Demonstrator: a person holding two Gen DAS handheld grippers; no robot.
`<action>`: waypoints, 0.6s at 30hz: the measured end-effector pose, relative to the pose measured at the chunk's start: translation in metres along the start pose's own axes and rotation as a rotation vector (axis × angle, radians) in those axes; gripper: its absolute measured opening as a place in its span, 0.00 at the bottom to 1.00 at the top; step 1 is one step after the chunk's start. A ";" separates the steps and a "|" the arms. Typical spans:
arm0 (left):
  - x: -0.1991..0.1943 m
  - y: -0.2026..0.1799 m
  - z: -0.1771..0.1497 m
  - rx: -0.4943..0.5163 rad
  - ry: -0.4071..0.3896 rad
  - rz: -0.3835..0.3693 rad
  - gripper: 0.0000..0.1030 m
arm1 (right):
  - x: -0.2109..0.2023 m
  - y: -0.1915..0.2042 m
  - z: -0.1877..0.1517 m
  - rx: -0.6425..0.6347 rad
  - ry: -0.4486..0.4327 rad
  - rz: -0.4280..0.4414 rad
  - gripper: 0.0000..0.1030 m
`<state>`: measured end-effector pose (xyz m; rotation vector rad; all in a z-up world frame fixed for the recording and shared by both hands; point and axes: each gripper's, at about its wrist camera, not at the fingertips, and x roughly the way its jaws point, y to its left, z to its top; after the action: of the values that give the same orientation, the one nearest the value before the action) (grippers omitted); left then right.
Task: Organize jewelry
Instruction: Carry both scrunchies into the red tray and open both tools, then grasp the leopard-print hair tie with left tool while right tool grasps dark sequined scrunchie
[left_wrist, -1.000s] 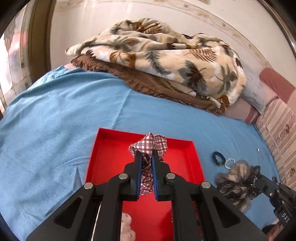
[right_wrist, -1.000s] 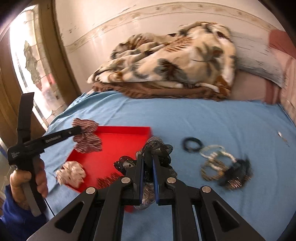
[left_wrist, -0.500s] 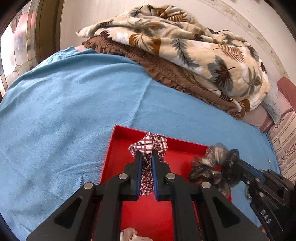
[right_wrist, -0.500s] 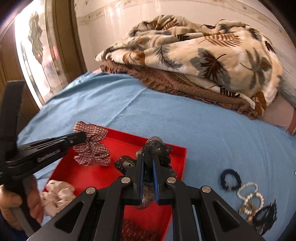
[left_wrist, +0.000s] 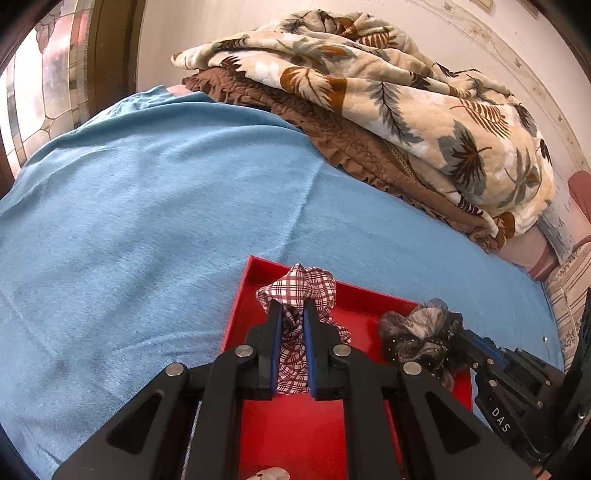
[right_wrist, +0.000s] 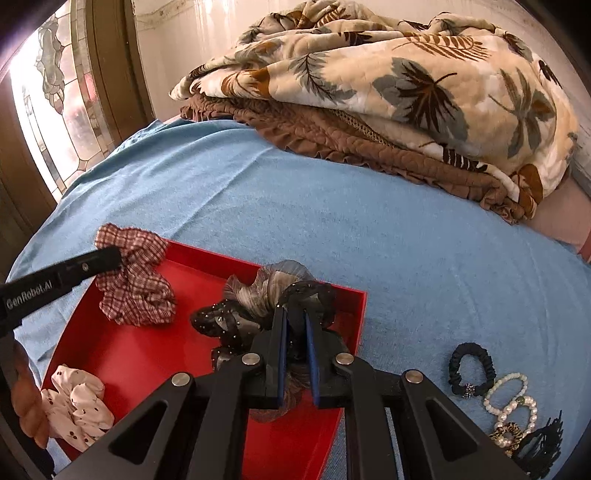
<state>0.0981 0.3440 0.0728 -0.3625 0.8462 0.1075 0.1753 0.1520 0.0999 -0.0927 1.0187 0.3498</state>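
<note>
The left gripper (left_wrist: 291, 308) is clenched on a red-and-white checked fabric scrunchie (left_wrist: 301, 288), held over the far left corner of the shallow red rectangular tray (left_wrist: 240, 306) on the blue bedsheet (left_wrist: 147, 221). The right gripper (right_wrist: 294, 314) grips a grey-and-black sheer ruffled scrunchie (right_wrist: 266, 291) above the tray's far right part.

Only the right wrist view shows the pink dotted scrunchie (right_wrist: 75, 404) lying in the tray's near left corner, and, on the sheet to the right of the tray, a black hair tie (right_wrist: 471, 367), white pearl bracelets (right_wrist: 511, 400) and a dark item at the frame edge, too distorted to identify. Both views show the leaf-patterned cream blanket (left_wrist: 406, 92) piled on a brown ruffled quilt (left_wrist: 351, 147).
</note>
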 end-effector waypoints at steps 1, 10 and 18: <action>-0.002 0.000 0.001 -0.002 -0.006 -0.002 0.18 | -0.001 0.000 0.001 0.002 0.003 0.003 0.13; -0.025 0.005 0.006 -0.033 -0.066 -0.094 0.56 | -0.030 0.007 0.003 -0.040 -0.059 -0.017 0.48; -0.043 -0.005 -0.002 0.032 -0.122 -0.040 0.56 | -0.070 -0.007 -0.019 -0.024 -0.085 -0.017 0.53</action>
<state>0.0697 0.3410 0.1055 -0.3394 0.7191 0.0776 0.1291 0.1238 0.1491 -0.1067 0.9294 0.3478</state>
